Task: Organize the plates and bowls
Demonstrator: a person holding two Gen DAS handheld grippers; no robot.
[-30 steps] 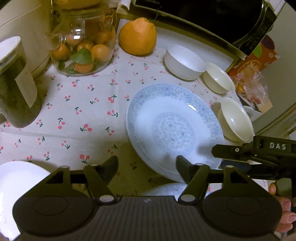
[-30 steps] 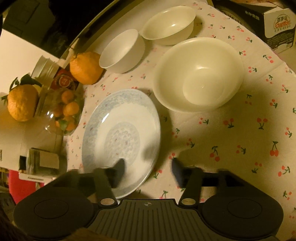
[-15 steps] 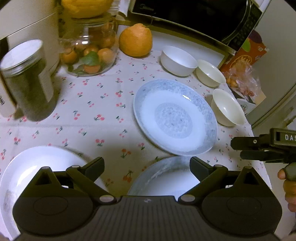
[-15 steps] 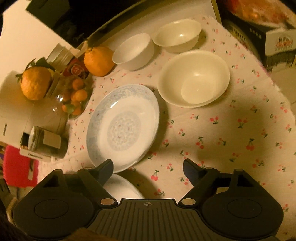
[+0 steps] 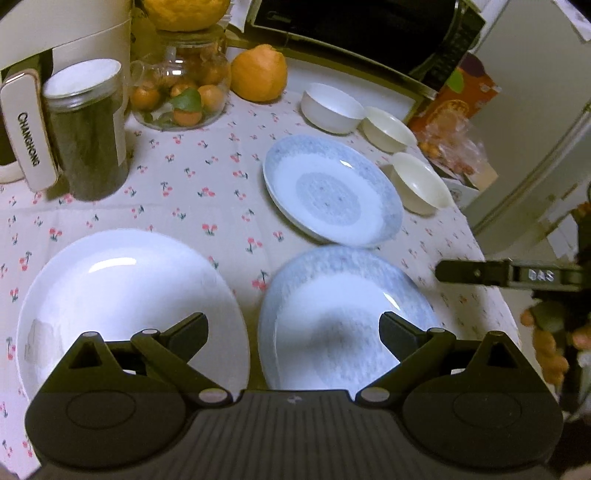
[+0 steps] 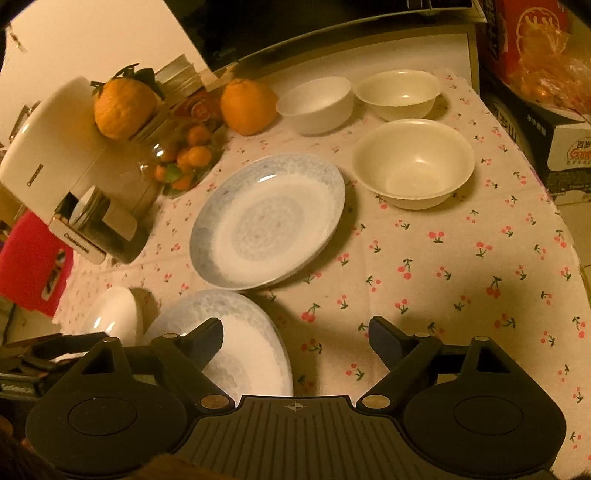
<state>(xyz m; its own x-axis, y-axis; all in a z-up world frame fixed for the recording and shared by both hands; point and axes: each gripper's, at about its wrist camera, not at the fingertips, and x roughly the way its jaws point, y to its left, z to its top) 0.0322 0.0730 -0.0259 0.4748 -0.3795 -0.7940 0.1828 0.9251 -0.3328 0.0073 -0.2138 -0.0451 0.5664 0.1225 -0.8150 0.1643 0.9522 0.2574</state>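
Both grippers pulled back, jaws wider | left gripper [image 5: 293,325] spread, empty; near patterned plate [image 5: 332,314] between jaws | right gripper [image 6: 295,330] likewise | risk: rim slip, plates clash

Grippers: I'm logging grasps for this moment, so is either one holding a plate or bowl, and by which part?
Nothing is held. The left gripper and right gripper are both open, with jaws spread wide above the near blue-patterned plate and the tablecloth.

Cherry-print tablecloth [image 6: 443,266] (dim warm light), microwave [image 5: 354,26] behind.
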